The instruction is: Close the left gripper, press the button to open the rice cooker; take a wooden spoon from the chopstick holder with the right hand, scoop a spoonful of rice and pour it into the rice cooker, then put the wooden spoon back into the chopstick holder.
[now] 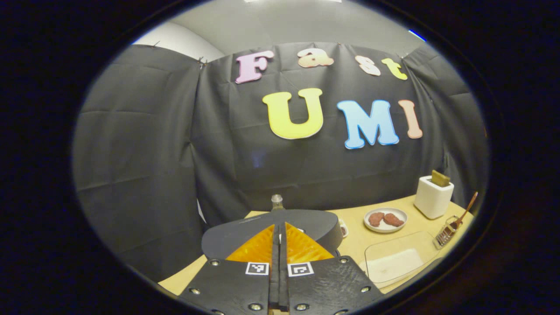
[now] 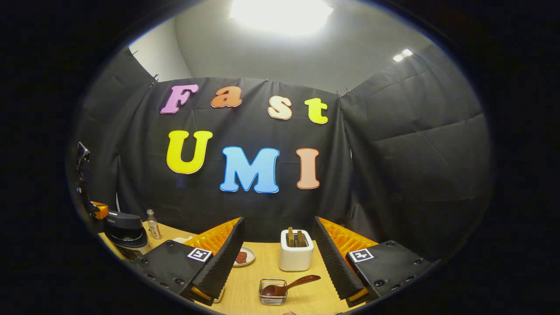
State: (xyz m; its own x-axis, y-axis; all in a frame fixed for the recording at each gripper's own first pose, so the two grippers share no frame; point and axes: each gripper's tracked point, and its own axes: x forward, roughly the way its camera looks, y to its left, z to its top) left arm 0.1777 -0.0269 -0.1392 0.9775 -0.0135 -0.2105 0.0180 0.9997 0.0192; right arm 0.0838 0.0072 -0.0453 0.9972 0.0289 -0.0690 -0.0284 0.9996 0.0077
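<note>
Wooden table (image 2: pixel 306 302) is carrying everything we are looking at, with the black cloth wall closing it in behind. We are seeing the rice cooker (image 1: pixel 271 232) as the biggest piece on it: in the left gripper view its dark lid is sitting just beyond our left gripper (image 1: pixel 280 245), whose fingers are pressed together with no gap and nothing between them. In the right gripper view the cooker (image 2: pixel 127 234) is sitting at the far left edge of the table, a small clear bottle (image 2: pixel 153 224) standing just beside it. We are holding the right gripper (image 2: pixel 278 253) spread wide, its fingers well apart and gripping nothing. Between those fingers a white toaster (image 2: pixel 296 256) is standing with toast poking out of its slots. Left of it a plate (image 2: pixel 250 258) is lying with reddish-brown pieces on it. A clear tray (image 1: pixel 398 262) is lying in front of the plate in the left gripper view. Nearest the right gripper, the wire holder (image 2: pixel 272 297) is keeping the wooden spoon (image 2: pixel 291 285), bowl down inside it and handle leaning up to the right.
</note>
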